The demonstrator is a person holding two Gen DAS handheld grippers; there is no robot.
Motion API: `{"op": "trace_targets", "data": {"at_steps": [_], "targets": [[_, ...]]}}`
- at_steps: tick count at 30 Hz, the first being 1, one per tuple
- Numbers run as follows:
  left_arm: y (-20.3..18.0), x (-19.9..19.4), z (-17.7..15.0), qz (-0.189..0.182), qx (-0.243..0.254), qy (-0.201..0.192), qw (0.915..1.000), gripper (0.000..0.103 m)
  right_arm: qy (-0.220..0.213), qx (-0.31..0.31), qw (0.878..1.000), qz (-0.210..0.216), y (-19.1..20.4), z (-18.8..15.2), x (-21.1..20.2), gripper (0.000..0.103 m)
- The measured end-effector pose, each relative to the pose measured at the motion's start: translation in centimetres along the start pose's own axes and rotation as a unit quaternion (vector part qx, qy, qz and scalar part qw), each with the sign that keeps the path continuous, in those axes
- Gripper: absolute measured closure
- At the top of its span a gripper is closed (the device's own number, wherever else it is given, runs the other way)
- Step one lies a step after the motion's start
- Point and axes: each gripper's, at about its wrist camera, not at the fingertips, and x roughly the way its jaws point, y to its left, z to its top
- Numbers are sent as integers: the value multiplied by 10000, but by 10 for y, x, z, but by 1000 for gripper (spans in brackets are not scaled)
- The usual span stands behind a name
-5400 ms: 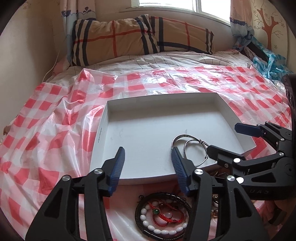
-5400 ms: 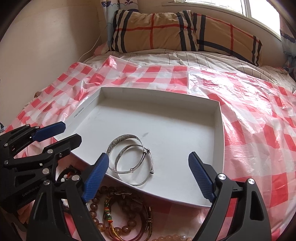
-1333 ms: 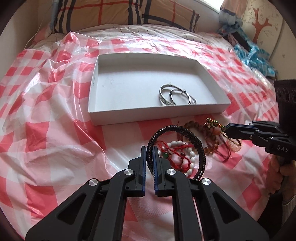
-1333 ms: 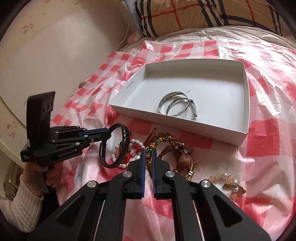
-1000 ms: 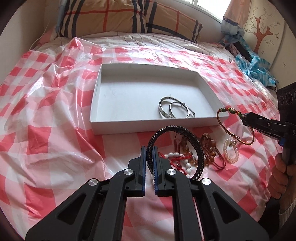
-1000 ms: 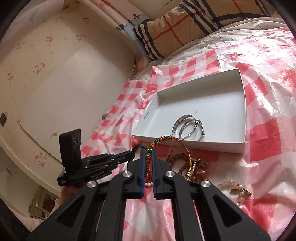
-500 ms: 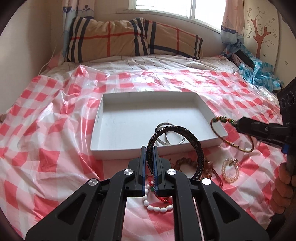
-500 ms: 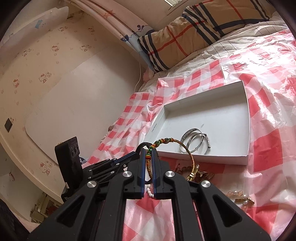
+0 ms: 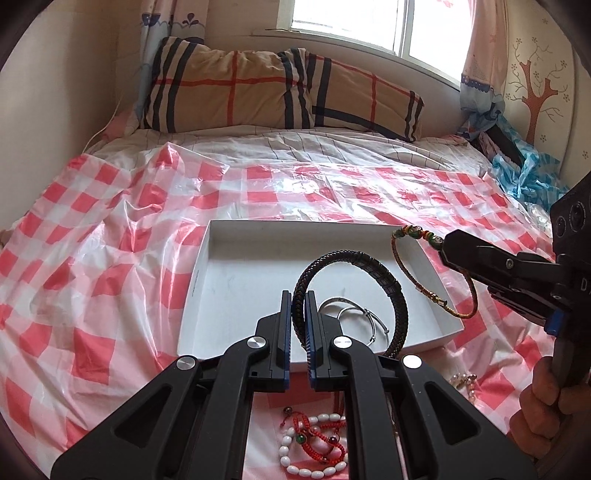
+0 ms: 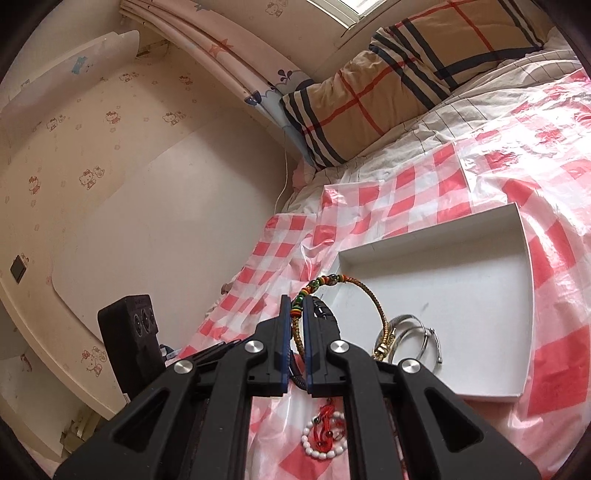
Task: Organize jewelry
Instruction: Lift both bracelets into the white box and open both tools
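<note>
Item one: black braided bracelet (image 9: 388, 284), a stiff loop pinched at its left side by the left gripper (image 9: 299, 325), jaws nearly together on the cord; it hangs in the air at the lower centre of the left wrist view, in front of the tray.

Item two: gold cord bracelet (image 10: 373, 299) with green, red and yellow beads, clamped at the beaded end by the right gripper (image 10: 293, 332), jaws narrow on it. In the left wrist view that gripper (image 9: 447, 247) reaches in from the right edge, the bracelet (image 9: 424, 295) dangling over the tray's right wall.

Item three: white tray (image 9: 199, 273), shallow and rectangular, at mid-frame on the bed. Two silver bangles (image 9: 354, 314) lie overlapping on its floor near the front wall, partly hidden by the black loop.

Item four: white bead bracelet (image 9: 314, 469) tangled with a red knotted cord (image 9: 317, 439), on the cover at the bottom of the frame, outside the tray and between the left gripper's arms. A pale bead strand (image 9: 461, 380) lies at lower right, mostly hidden.

Setting: red-and-white checked plastic cover (image 9: 92, 266) over the bed; plaid pillow (image 9: 280, 92) at the top, under the window (image 9: 351, 22).
</note>
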Motion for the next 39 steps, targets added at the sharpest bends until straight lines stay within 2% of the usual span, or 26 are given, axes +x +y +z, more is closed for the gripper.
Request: {"op": "trace_targets", "data": {"at_steps": [5, 10, 18, 19, 21, 28, 31, 36, 39], "targets": [[10, 17, 0, 21, -226, 91, 9997, 97, 108, -29, 9995, -298, -9, 0, 9, 96], [9, 31, -1, 29, -281, 157, 9995, 97, 16, -8, 9988, -483, -15, 1, 9, 96], [9, 47, -4, 139, -420, 224, 9988, 95, 160, -2, 9958, -907, -28, -2, 25, 95], [10, 48, -5, 181, -430, 236, 9986, 95, 243, 56, 9947, -994, -31, -3, 30, 94], [11, 49, -6, 223, -442, 247, 9985, 95, 245, 245, 9939, -1045, -39, -7, 32, 70], [10, 47, -8, 249, -335, 279, 9987, 94, 260, 375, 9935, -1043, -42, -10, 33, 68], [8, 47, -10, 236, -308, 338, 9987, 88, 292, 407, 9929, -1081, -43, -11, 35, 59], [14, 40, -11, 290, -332, 305, 9986, 60, 303, 437, 9923, -1123, -45, -11, 34, 54], [28, 30, -11, 318, -483, 276, 9979, 57, 229, 438, 9923, -1131, -43, -8, 29, 51]]}}
